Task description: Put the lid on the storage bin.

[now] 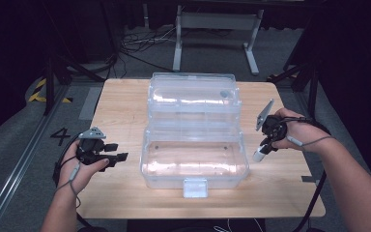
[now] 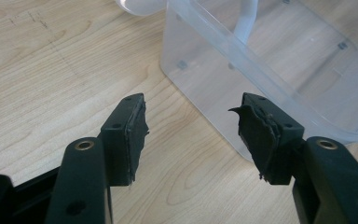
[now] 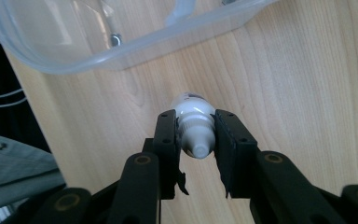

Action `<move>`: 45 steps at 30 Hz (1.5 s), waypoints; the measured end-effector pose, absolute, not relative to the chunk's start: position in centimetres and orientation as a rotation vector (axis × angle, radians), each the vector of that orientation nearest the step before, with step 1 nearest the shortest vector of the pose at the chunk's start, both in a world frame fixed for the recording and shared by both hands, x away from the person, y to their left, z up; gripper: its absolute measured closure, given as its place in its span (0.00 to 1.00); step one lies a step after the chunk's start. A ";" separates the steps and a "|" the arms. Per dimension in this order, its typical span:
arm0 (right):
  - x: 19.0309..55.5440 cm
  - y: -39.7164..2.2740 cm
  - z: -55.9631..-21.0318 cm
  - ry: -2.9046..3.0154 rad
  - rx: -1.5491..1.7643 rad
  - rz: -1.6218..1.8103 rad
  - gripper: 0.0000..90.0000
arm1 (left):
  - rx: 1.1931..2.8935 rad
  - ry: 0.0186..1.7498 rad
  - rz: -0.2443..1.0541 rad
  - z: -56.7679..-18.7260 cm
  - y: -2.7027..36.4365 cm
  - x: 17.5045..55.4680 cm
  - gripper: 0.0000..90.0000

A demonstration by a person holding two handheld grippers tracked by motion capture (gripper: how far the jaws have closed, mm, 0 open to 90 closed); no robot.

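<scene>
One clear plastic box (image 1: 194, 162) stands mid-bench with its lid (image 1: 192, 99) thrown back toward the far edge. There are two tongs and one small white bottle (image 3: 193, 123). The right gripper (image 3: 196, 135) pinches the bottle just off the box's right side, nozzle toward its camera. The left gripper (image 2: 191, 128) gapes wide and empty near the bench's left edge.

i count one clear plastic box (image 1: 194, 162) on one wooden table (image 1: 121, 101), with its one lid (image 1: 192, 99) swung open behind it and one latch tab (image 1: 195, 187) at the front edge. there is one small white bottle (image 3: 193, 125). i have two grippers: my left gripper (image 2: 191, 133) and my right gripper (image 3: 195, 140), each with two black fingers (image 2: 126, 135). on the floor beyond, one white metal frame (image 1: 217, 29) stands.
</scene>
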State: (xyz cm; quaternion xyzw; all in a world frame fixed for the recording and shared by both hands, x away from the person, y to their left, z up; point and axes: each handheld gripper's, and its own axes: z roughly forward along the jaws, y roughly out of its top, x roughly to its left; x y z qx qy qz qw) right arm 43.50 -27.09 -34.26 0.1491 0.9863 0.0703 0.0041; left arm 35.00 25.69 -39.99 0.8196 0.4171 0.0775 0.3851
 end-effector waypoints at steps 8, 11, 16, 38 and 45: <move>42.6 -26.5 -32.4 3.098 0.450 0.233 0.79 | 2.091 1.065 0.205 -40.0 25.7 35.1 0.46; 42.2 -26.1 -31.6 3.094 0.428 0.234 0.79 | 2.090 1.070 0.200 -40.1 25.7 35.1 0.46; 41.7 -25.4 -30.4 3.095 0.395 0.238 0.79 | 2.093 1.067 0.202 -40.1 25.8 35.1 0.46; 39.3 -21.3 -27.3 3.106 0.202 0.237 0.79 | 2.090 1.072 0.192 -40.2 25.9 35.2 0.46; 38.8 -19.9 -27.3 3.122 0.122 0.207 0.79 | 2.089 1.075 0.191 -40.2 25.9 35.2 0.46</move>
